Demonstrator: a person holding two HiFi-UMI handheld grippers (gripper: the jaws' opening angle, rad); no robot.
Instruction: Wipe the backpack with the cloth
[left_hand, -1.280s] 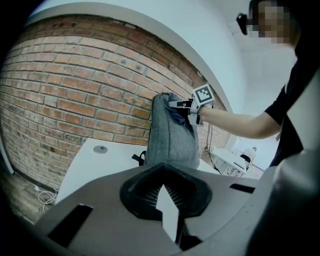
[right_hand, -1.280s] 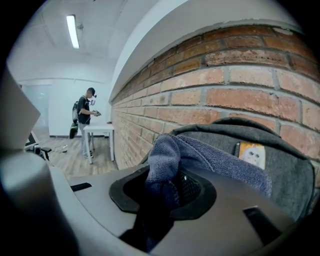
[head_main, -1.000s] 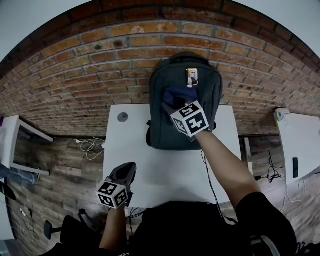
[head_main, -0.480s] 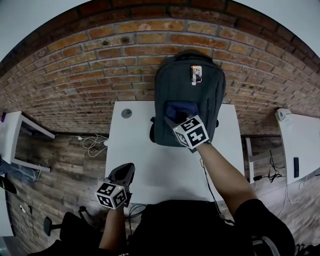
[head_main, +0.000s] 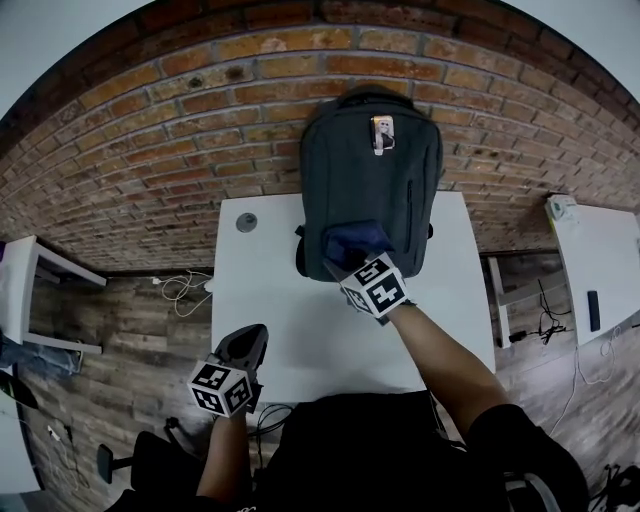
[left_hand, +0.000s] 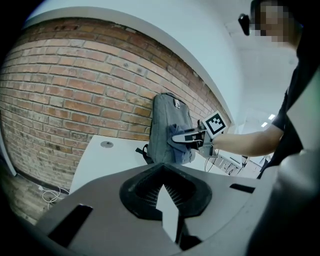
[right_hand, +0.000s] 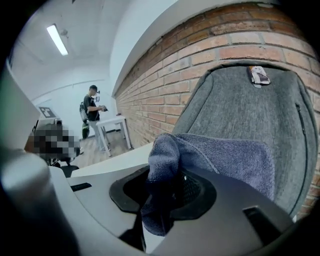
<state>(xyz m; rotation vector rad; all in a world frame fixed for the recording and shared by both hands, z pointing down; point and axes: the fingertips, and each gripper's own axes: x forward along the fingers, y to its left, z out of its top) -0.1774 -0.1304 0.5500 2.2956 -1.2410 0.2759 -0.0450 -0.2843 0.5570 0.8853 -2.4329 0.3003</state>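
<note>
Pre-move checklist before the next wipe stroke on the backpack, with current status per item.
1. Grip: right tool shut on the dark blue terry cloth: ok.
2. Contact: cloth lies against the lower front of the grey fabric backpack: ok.
3. Backpack stands upright on the white table, against the red brick wall: ok.
4. Left tool shut, empty, well away from the backpack: ok.
5. Backpack steadied against the push: nothing holds it, so cannot tell.

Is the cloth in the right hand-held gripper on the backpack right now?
Touching. The left gripper view, side-on, shows the cloth lying flat against the backpack's lower front with no gap.
</note>
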